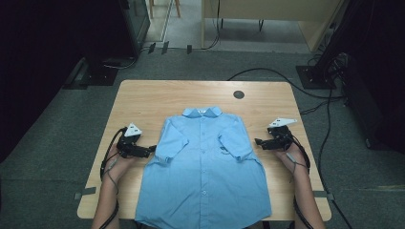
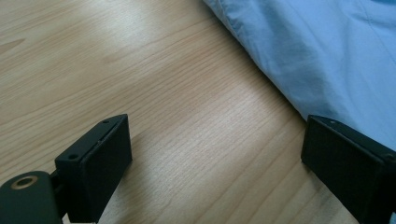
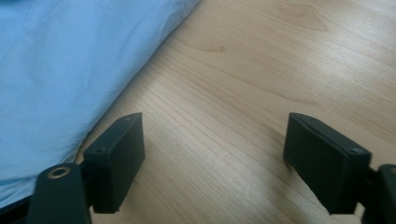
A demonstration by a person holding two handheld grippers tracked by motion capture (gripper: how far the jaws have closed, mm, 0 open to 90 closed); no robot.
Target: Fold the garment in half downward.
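Note:
A light blue short-sleeved shirt lies flat and buttoned on the wooden table, collar toward the far side, hem at the near edge. My left gripper rests on the table just beside the shirt's left sleeve, pointing at it. In the left gripper view its jaws stand wide apart over bare wood, with the shirt's edge just ahead by the right jaw. My right gripper lies beside the right sleeve. Its jaws are open over bare wood, and the shirt lies to their left.
A round black grommet sits near the table's far edge. Black cables run across the grey floor behind and to the right of the table. Dark equipment stands at the back left and right.

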